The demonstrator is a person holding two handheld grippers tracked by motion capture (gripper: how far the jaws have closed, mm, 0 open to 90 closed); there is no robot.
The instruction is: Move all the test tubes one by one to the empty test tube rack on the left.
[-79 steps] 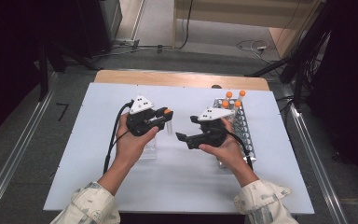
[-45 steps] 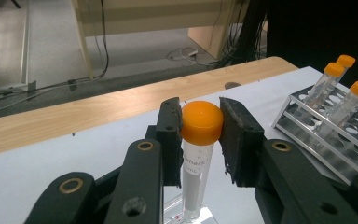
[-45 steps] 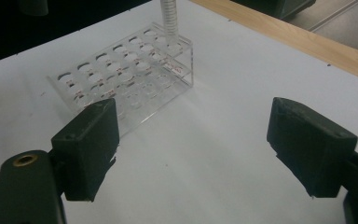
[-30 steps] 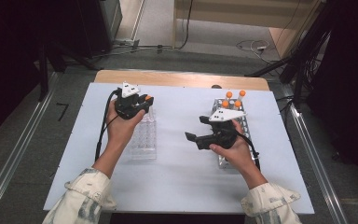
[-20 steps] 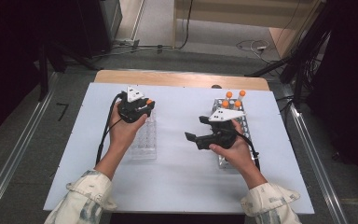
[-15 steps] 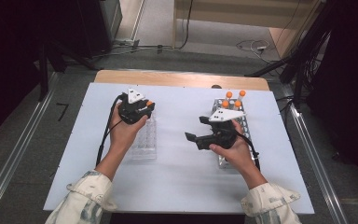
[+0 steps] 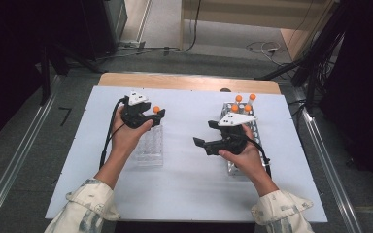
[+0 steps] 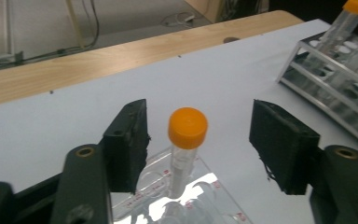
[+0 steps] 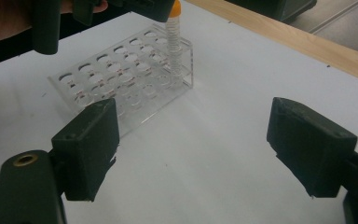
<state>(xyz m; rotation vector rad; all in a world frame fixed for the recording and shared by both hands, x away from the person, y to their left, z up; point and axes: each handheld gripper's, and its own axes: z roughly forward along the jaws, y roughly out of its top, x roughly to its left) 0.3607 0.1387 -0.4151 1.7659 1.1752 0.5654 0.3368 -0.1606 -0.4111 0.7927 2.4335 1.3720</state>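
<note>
Standing in the clear plastic rack (image 8: 200, 200), the orange-capped clear tube (image 8: 185, 144) sits untouched between the left hand-held gripper (image 8: 200, 140), whose jaws have just been opening; the right hand-held gripper (image 9: 193, 149) hovers with jaws apart.

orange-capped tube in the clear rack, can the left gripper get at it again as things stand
Probably yes. The left gripper has just been opening, and the orange-capped tube stands upright in the clear rack between its jaws, with a gap on each side. Nothing sits between pads and tube, so closing should reach it.
</note>
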